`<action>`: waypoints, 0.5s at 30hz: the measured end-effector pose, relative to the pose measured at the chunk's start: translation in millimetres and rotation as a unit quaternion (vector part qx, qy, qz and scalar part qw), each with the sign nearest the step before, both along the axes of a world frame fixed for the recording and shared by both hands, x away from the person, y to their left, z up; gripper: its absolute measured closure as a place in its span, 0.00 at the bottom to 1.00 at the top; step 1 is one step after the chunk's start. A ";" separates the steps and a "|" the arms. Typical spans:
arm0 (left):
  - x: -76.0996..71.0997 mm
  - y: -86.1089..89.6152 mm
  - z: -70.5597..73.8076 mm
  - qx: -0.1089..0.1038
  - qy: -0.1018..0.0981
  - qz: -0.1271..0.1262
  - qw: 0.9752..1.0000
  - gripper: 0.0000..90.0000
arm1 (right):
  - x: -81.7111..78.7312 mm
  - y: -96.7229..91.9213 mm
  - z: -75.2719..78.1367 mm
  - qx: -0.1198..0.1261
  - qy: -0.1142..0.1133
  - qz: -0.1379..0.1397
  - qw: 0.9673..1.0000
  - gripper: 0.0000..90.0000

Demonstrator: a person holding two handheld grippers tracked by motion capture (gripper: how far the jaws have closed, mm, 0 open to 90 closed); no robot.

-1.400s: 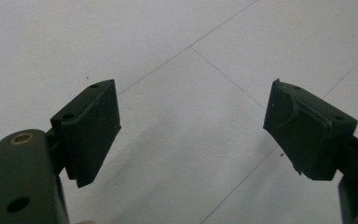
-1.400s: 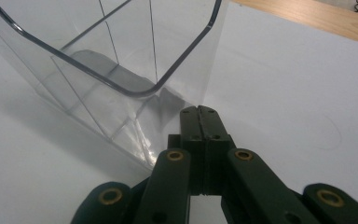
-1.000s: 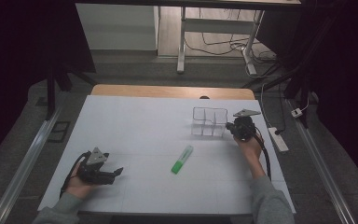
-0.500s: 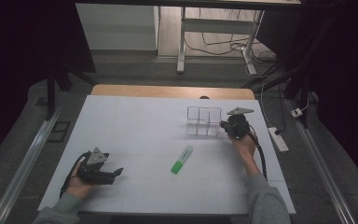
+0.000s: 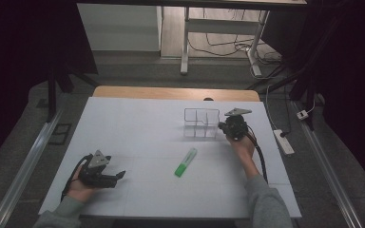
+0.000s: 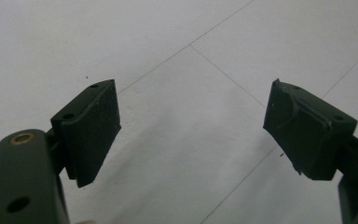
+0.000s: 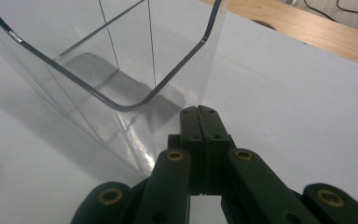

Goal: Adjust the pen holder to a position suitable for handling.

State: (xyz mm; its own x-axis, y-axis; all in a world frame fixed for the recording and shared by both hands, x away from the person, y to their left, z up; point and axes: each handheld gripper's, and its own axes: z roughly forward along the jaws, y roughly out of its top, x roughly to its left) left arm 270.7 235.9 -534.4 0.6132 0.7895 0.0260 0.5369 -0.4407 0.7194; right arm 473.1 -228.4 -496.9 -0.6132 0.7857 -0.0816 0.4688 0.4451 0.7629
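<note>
While the right tool [image 5: 229, 126] sits at the right end of the clear divided box [image 5: 201, 123], its jaws are pressed flat together with nothing between them, and their tips rest against the box's near corner wall, as the right gripper view shows [image 7: 200, 112]. In that view the clear divided box [image 7: 121, 70] rises just ahead and to the left of the closed tips, its rounded corner nearest them. The box stands upright on the white desk [image 5: 138, 128], towards its far right part, not far from the wooden edge [image 5: 171, 92].

The left tool [image 5: 105, 175] lies low at the near left of the desk, well apart from the box, its jaws spread wide over bare desk surface [image 6: 191, 140]. A green marker [image 5: 186, 162] lies on the desk between the two tools, nearer the box, touching neither.

Compared with a second ago, the box stands further to the left on the desk, and the right tool has shifted left with it, staying at the box's right end. The left tool and the marker have kept their places.
</note>
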 end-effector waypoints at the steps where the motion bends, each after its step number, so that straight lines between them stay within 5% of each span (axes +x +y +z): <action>1: 0.1 0.0 0.0 0.000 0.000 0.000 1.000 0.20 | 0.1 1.4 0.0 -0.001 0.000 0.001 1.000 0.99; 15: 0.4 0.5 -0.3 0.001 0.000 -0.001 1.000 0.20 | 2.0 20.6 -1.6 0.001 -0.001 0.015 1.000 0.99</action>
